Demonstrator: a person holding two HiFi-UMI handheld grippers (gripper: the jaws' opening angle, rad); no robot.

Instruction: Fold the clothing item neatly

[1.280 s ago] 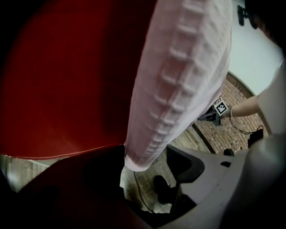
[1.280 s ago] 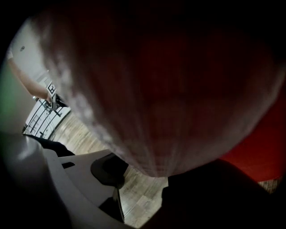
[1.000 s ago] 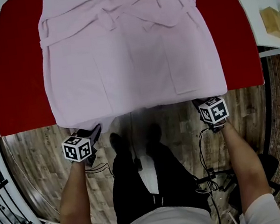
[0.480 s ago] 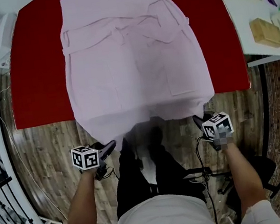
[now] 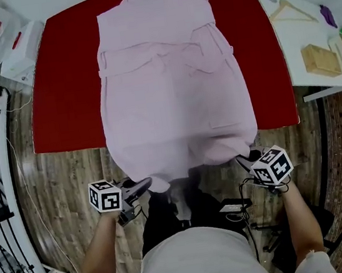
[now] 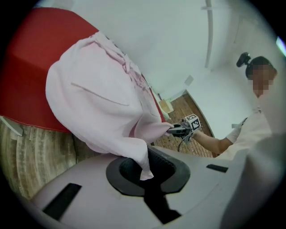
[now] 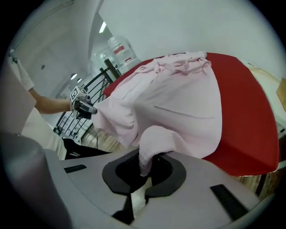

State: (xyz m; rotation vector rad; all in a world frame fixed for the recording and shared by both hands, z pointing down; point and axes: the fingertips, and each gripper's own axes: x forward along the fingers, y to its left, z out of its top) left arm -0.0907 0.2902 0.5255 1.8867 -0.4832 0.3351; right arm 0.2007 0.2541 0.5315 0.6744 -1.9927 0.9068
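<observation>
Head view: no fold made yet.
Left gripper (image 5: 145,183) and right gripper (image 5: 245,159), its jaws just closing, each pinch the pink robe (image 5: 172,101) hem.

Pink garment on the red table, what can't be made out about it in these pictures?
- Hem corner inside the left gripper: left gripper view, garment drapes over the pinch.
- Red table top beneath it: head view, garment covers it.
- White side table: head view, right edge cuts it off.
</observation>
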